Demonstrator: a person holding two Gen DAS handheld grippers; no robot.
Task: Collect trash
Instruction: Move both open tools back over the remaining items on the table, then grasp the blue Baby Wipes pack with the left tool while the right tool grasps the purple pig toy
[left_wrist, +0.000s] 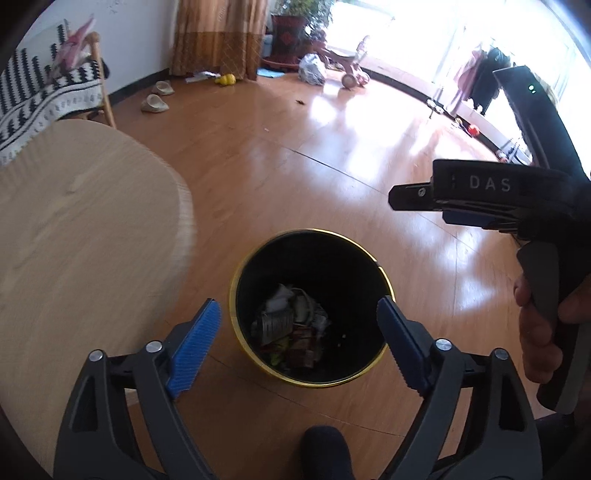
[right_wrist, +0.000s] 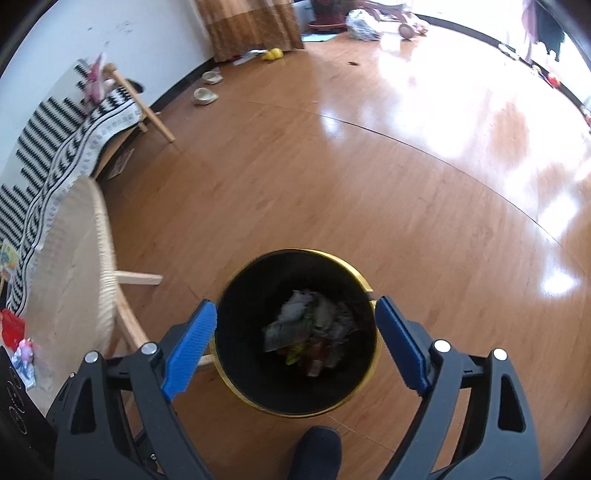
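A black trash bin with a gold rim (left_wrist: 384, 275) stands on the wood floor; crumpled wrappers and paper (left_wrist: 291, 325) lie at its bottom. It also shows in the right wrist view (right_wrist: 364, 282), with the trash (right_wrist: 314, 332) inside. My left gripper (left_wrist: 299, 332) is open and empty, held above the bin. My right gripper (right_wrist: 295, 332) is open and empty, also above the bin; its body shows at the right of the left wrist view (left_wrist: 491, 195), held in a hand.
A round light-wood table (left_wrist: 74, 229) stands left of the bin, also in the right wrist view (right_wrist: 74, 266). A red packet and small wrapper (right_wrist: 18, 343) lie at the far left. A bench with a black-and-white blanket (right_wrist: 74, 147), slippers (left_wrist: 155, 103) and a tricycle (left_wrist: 351, 70) are farther off.
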